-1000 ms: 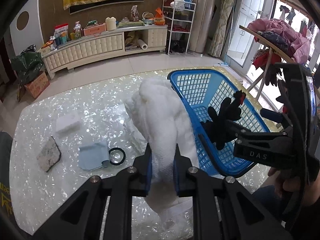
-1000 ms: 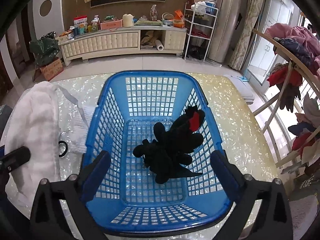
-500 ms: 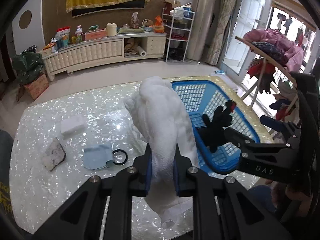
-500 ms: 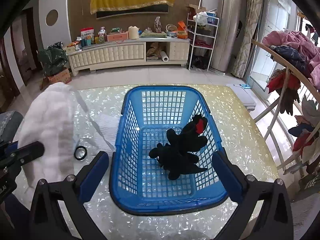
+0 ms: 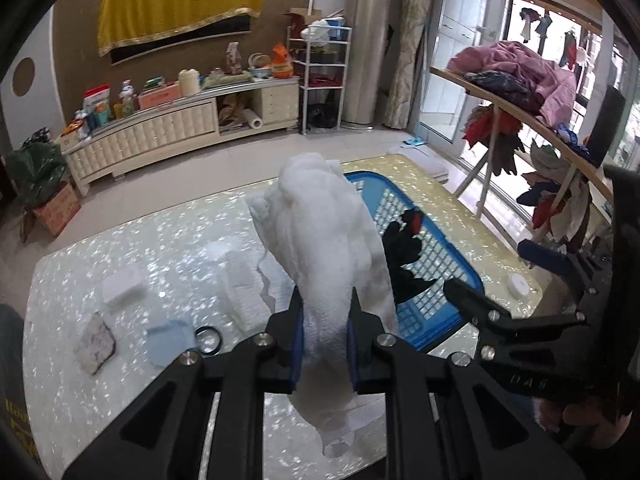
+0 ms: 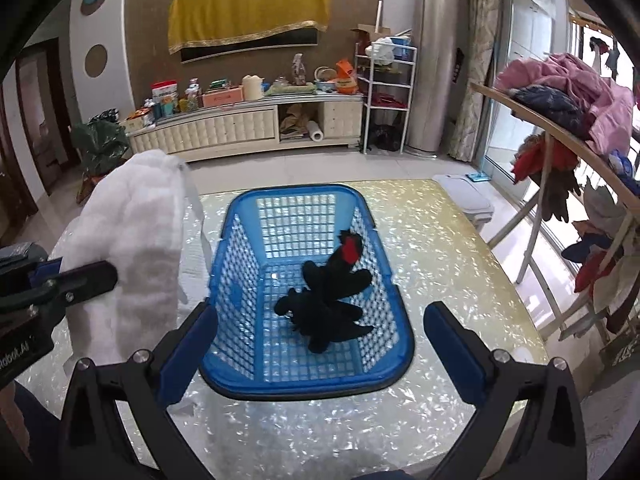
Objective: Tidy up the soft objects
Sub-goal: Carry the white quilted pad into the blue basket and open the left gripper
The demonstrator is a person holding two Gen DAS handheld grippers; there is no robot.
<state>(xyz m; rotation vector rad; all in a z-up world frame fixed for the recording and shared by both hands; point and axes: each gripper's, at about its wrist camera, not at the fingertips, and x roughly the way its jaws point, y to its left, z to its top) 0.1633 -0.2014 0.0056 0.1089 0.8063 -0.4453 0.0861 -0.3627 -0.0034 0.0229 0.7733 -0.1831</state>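
Holding white towel (image 5: 326, 240) clamped in left claw (image 5: 325, 340); right claw (image 6: 320, 354) wide open, empty. Carry over blue basket (image 6: 384, 376), release above black plush (image 6: 324, 308).

White, blue, black on pearl shimmer
White towel (image 5: 328, 240); blue lattice basket (image 6: 304, 384); black plush toy (image 6: 324, 304), red patch; pearly flecked table (image 6: 440, 264).

You have a white fluffy towel (image 5: 328, 240) bunched upright, lifted clear of the tabletop (image 5: 120, 248), beside the blue mesh basket (image 6: 304, 380). A black plush toy (image 6: 324, 308) with a red patch lies sprawled on the basket's floor.
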